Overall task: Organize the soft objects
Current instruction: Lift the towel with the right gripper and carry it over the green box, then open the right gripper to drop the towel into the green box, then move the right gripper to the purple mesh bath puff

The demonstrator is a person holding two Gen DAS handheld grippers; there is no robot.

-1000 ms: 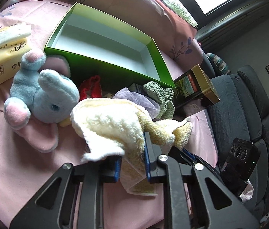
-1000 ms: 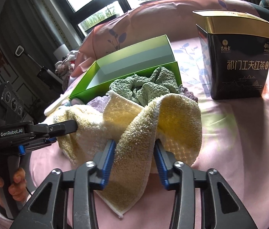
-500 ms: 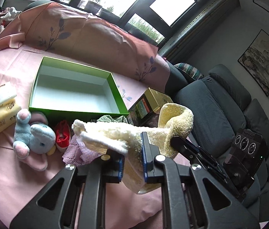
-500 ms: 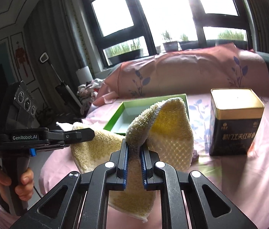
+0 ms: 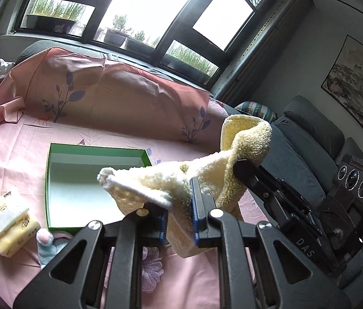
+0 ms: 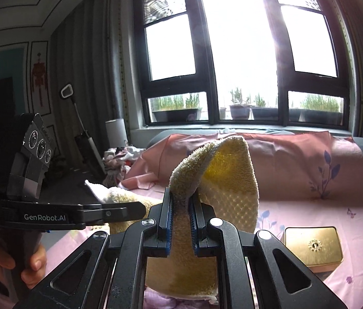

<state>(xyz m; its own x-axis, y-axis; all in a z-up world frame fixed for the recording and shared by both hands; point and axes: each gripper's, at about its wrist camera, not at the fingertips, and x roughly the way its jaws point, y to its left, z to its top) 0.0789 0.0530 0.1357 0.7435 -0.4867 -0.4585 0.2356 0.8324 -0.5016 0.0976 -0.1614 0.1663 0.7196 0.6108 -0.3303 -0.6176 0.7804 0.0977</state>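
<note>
The left gripper (image 5: 179,216) is pinching one end of the yellow towel (image 5: 202,177) between its blue pads, jaws nearly together with the cloth filling the gap. The right gripper (image 6: 181,221) has just been closing and is clamping the other end of the same towel, which is arching up over its fingers in a loop and hanging down below them. The towel is sagging between the two grippers, held in the air above the pink sheet (image 5: 27,139).

In the right wrist view, a hand (image 6: 16,260) is gripping the handle of the left gripper at the lower left.

Below and to the left of the towel, an open green box (image 5: 52,159) is lying on the sheet. Just beside its near left corner a pack of tissues (image 5: 9,229) is lying, and a blue plush toy (image 5: 47,247) is peeking out near the box's front edge, with a purple knit piece (image 5: 153,270) beneath the left gripper. A gold-lidded tin (image 6: 312,244) is standing on the sheet to the right of the towel.
</note>
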